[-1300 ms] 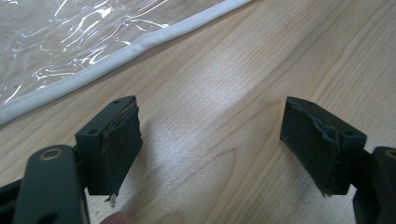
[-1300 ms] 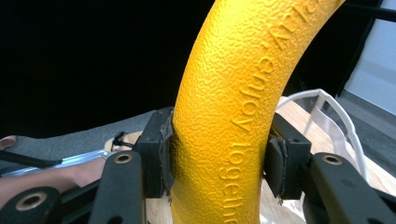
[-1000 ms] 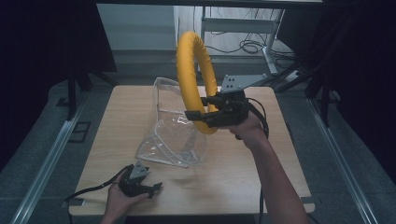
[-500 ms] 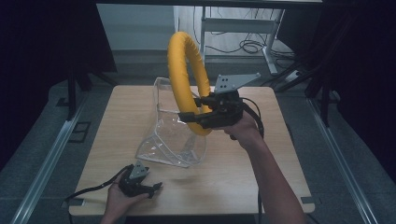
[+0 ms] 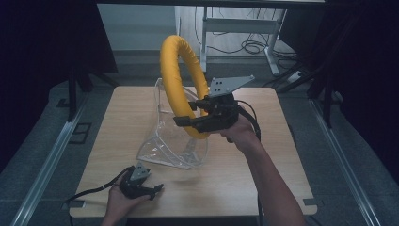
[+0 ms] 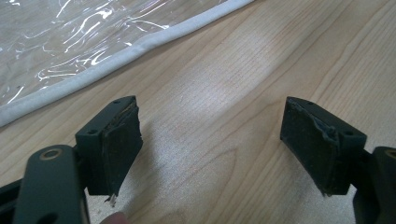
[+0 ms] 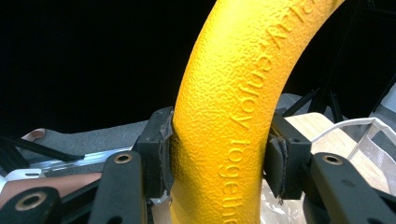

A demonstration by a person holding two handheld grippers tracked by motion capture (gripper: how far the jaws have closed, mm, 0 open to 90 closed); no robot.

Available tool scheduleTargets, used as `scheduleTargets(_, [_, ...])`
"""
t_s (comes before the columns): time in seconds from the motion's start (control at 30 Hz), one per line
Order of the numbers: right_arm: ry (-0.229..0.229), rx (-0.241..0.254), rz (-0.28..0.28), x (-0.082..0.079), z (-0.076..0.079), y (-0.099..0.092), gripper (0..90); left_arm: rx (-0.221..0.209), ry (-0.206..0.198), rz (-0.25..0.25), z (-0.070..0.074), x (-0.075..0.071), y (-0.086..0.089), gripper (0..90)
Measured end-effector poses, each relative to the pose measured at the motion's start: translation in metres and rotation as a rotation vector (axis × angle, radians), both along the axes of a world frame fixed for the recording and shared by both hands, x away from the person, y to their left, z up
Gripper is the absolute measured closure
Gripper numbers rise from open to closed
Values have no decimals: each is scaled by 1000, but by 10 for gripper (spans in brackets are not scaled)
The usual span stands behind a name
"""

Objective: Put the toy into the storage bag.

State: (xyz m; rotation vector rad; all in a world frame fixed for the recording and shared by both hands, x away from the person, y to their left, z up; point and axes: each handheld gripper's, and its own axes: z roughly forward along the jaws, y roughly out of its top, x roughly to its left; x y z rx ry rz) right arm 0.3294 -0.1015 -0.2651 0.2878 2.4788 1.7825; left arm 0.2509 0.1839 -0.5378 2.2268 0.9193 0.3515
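Here we hold the right gripper [image 5: 184, 121] raised above the wooden table [image 5: 282, 155], its jaws clenched on the lower part of a yellow ring [image 5: 178, 80] that stands upright in the air. In the right gripper view the pads press into the ring's [image 7: 233, 107] pebbled skin from both sides, and raised lettering runs along its curve. Below and behind the ring, a clear plastic bag [image 5: 171, 141] with a white trimmed edge sits on the table, partly standing. Our left gripper [image 5: 155, 189] rests low on the table near its front edge, just beside the bag's nearest corner. In the left gripper view its jaws stand wide apart with bare wood between them, and the bag's white edge [image 6: 116, 51] lies just ahead.
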Motion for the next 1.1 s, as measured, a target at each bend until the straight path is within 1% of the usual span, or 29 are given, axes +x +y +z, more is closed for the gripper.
scheduleTargets(0.1, [-2, 3, 6, -1, 1, 1, 498, 0, 0, 0, 0, 0, 0, 203])
scheduleTargets(0.23, [-9, 16, 28, -4, 3, 3, 497, -3, -2, 1, 0, 0, 0, 203])
scheduleTargets(0.5, [-8, 13, 52, -7, 3, 10, 497, -2, -2, 1, 0, 0, 0, 203])
scheduleTargets(0.83, [20, 0, 87, -8, -5, 22, 496, -4, 1, 1, 0, 0, 0, 203])
scheduleTargets(1.1, [35, -9, 103, -8, -10, 26, 496, -3, 3, -1, -1, 0, -1, 203])
